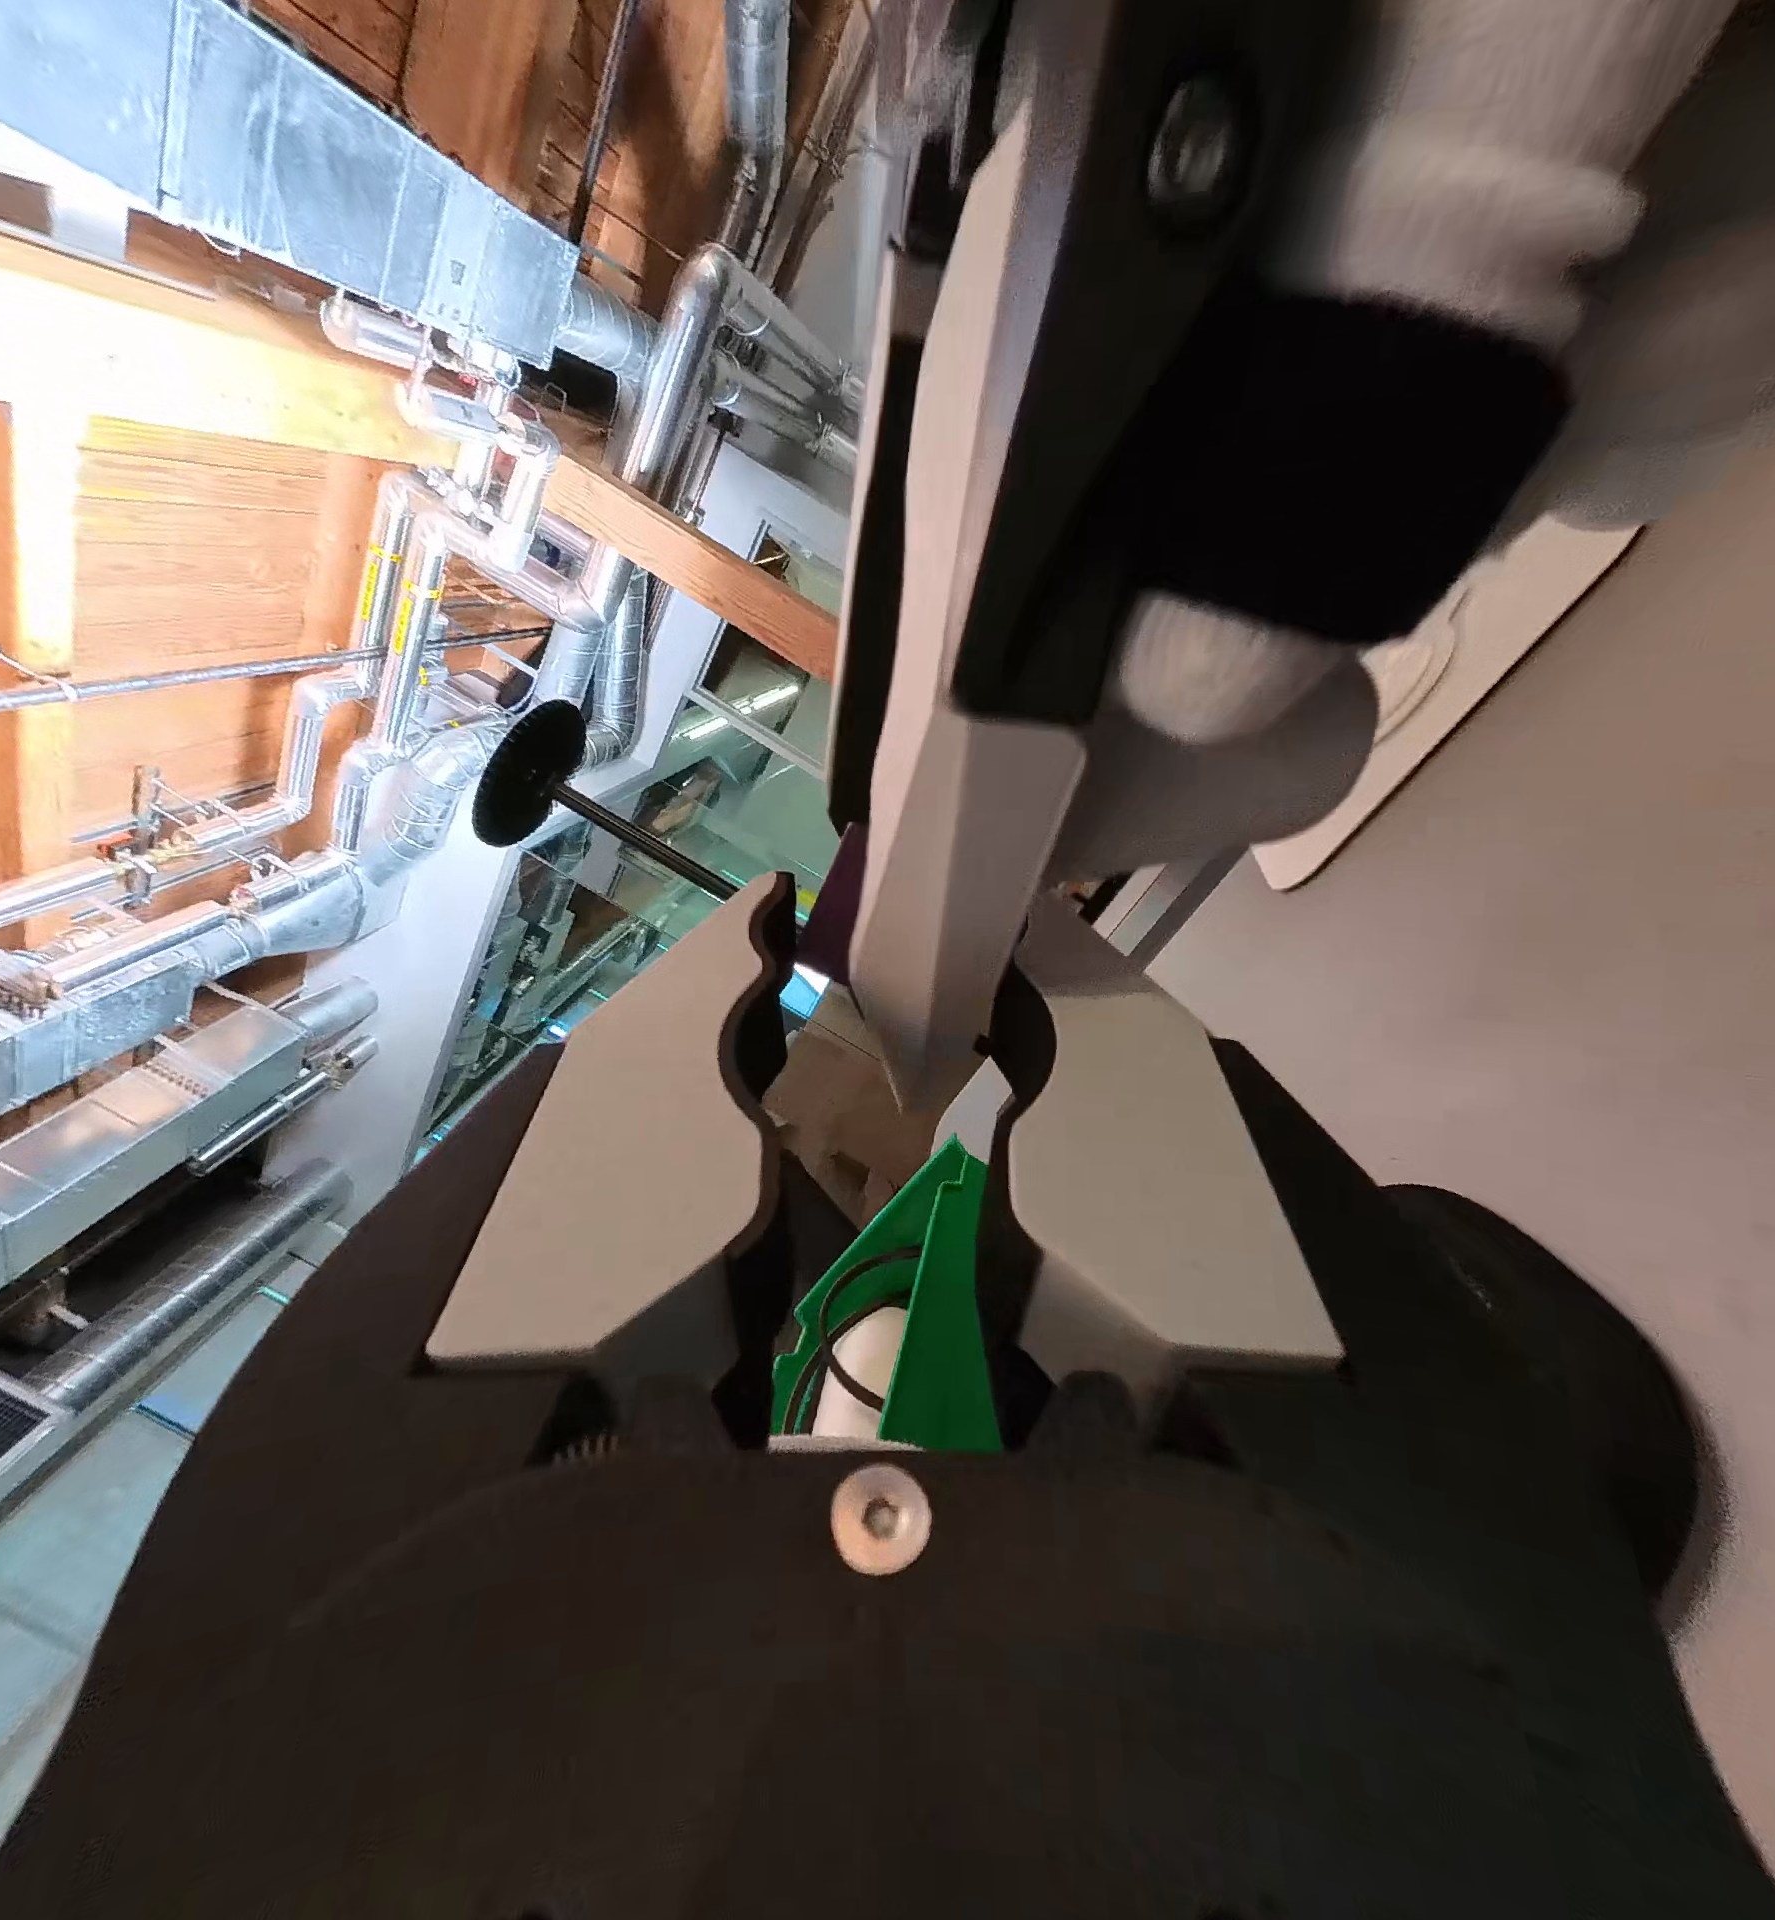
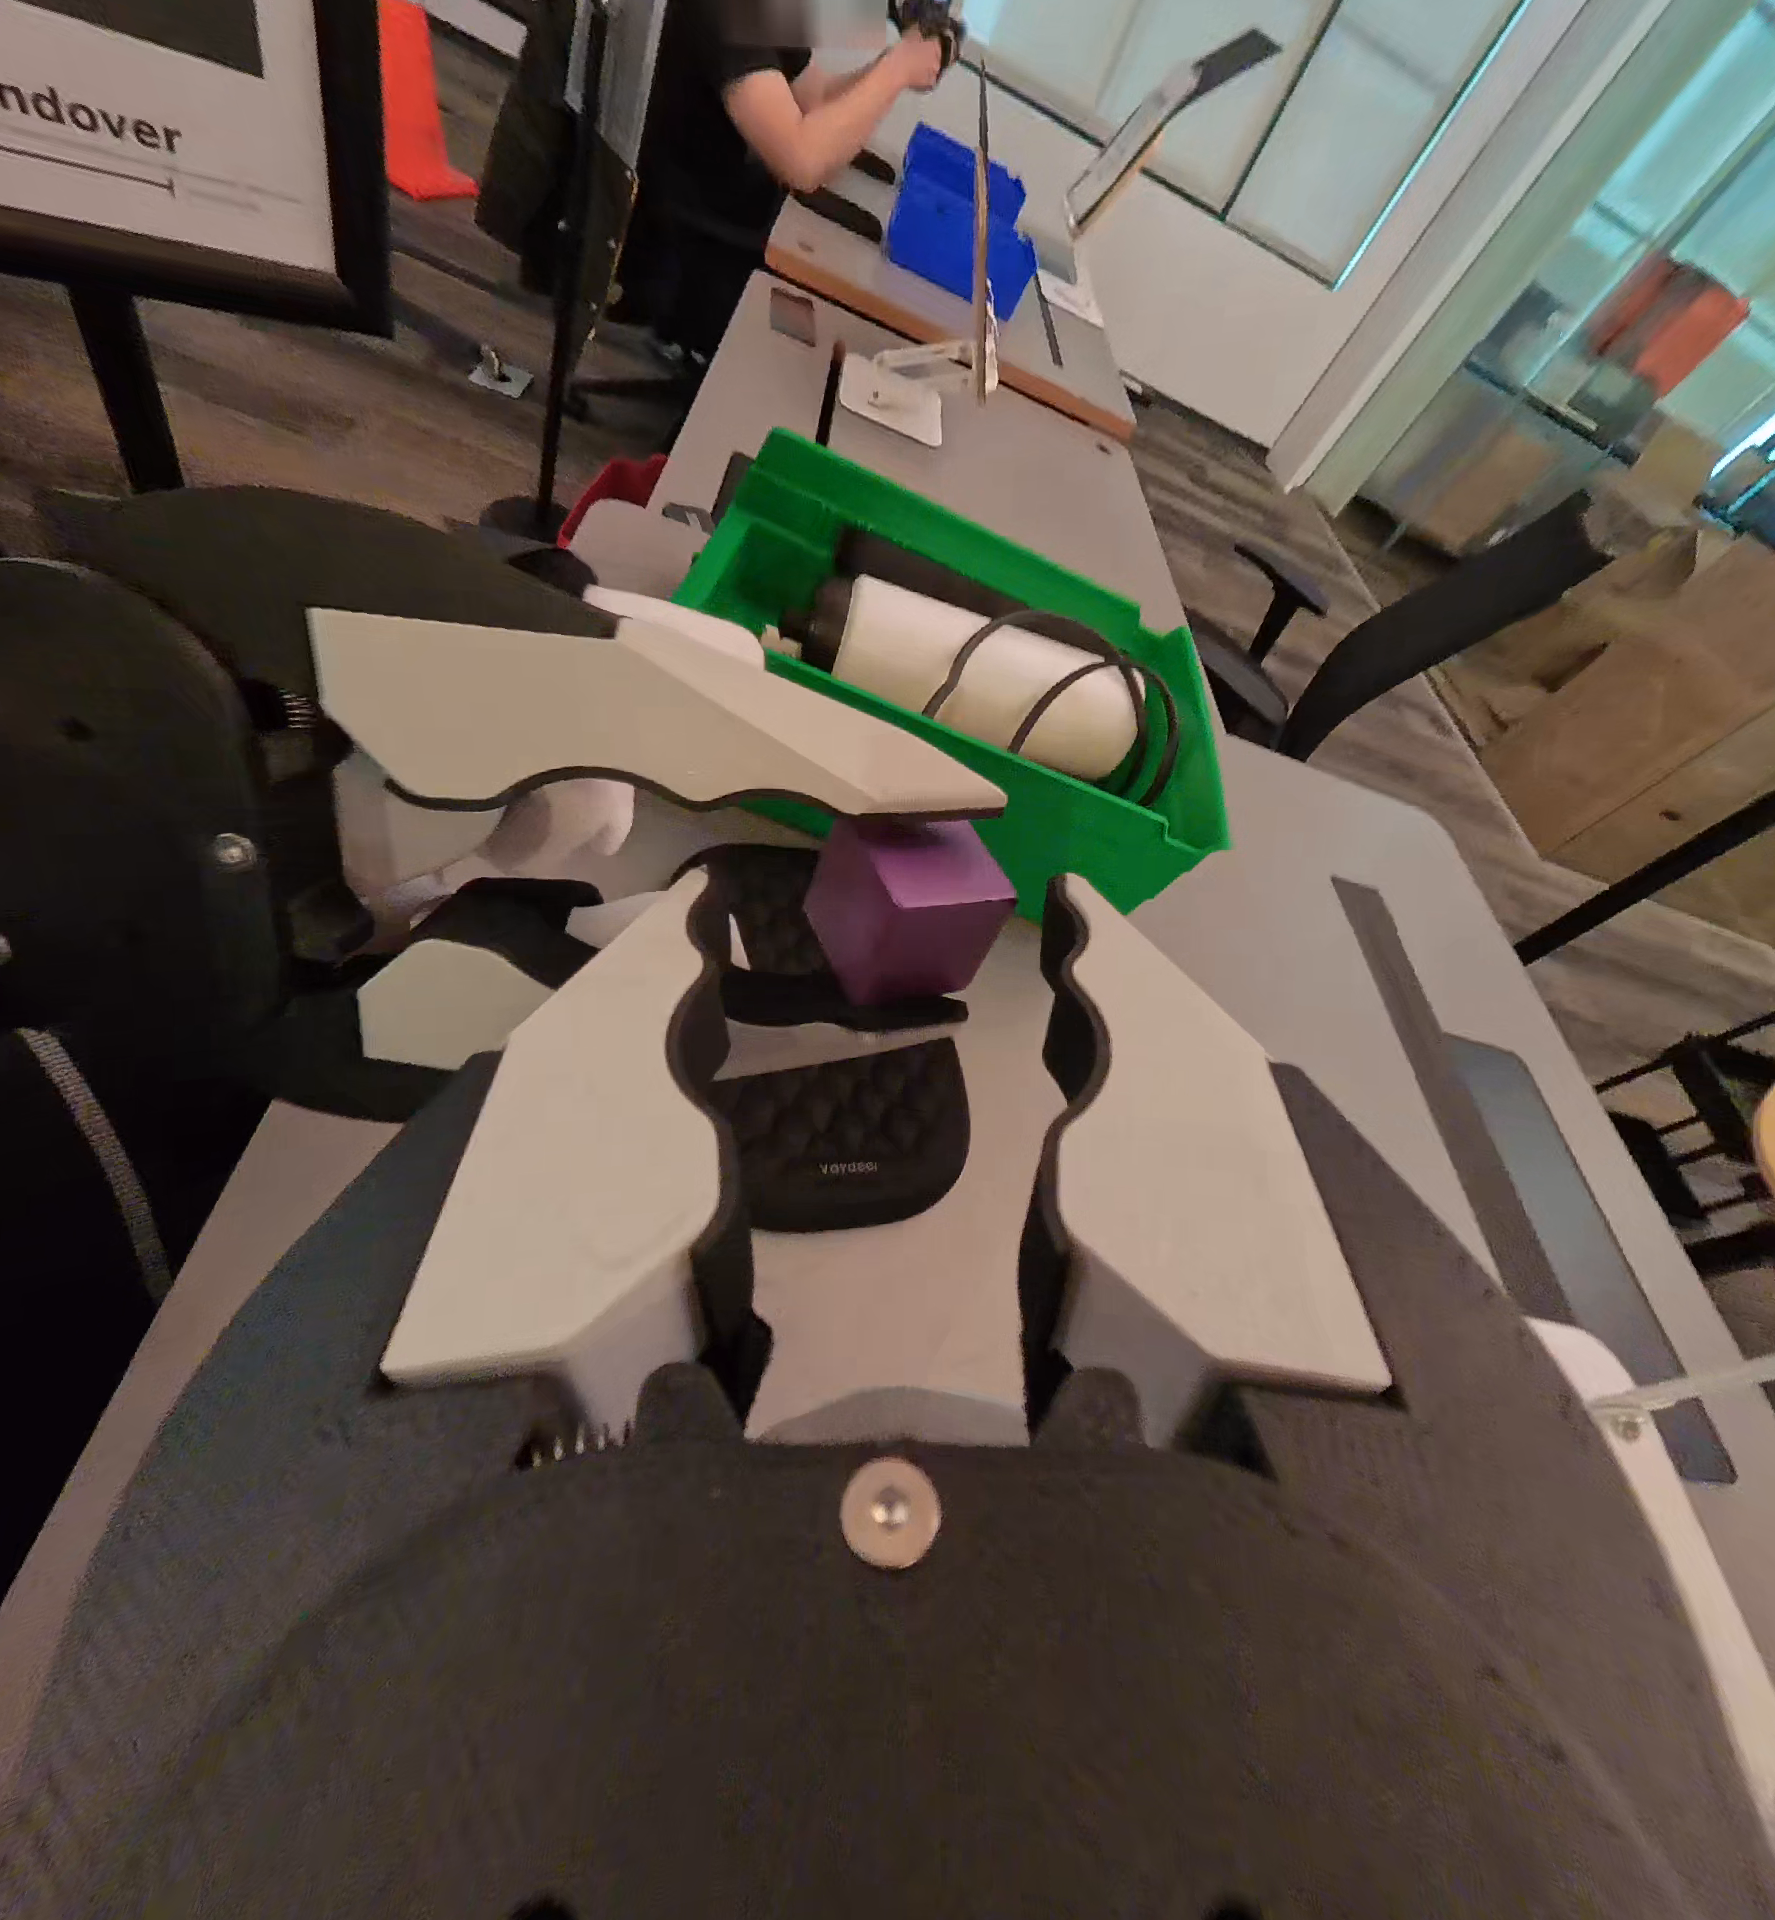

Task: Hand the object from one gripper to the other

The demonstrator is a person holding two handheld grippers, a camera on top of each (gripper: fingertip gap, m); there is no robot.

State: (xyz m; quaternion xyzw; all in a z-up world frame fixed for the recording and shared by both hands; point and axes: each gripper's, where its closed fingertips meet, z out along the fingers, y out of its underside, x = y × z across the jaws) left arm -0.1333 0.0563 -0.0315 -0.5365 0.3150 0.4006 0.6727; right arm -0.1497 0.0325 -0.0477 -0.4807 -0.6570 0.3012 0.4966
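A purple cube (image 2: 904, 920) is held above the grey table (image 2: 1247, 935). My left gripper (image 2: 971, 904) comes in from the left, turned on its side, and is shut on the cube with one finger above and one below. My right gripper (image 2: 878, 896) is open, its two fingers on either side of the cube without touching it. In the left wrist view only a dark sliver of the cube (image 1: 823, 925) shows between the tips of my left gripper (image 1: 904, 899). One grey finger of the right gripper (image 1: 950, 831) crosses in front of it.
A green bin (image 2: 1070, 831) holding a white cylinder (image 2: 976, 665) and a black cable lies just behind the cube. A black pad (image 2: 852, 1132) lies on the table below it. A person (image 2: 748, 125) works at a farther table beside a blue bin (image 2: 950, 208). A gloved hand (image 1: 1485, 208) holds the right gripper.
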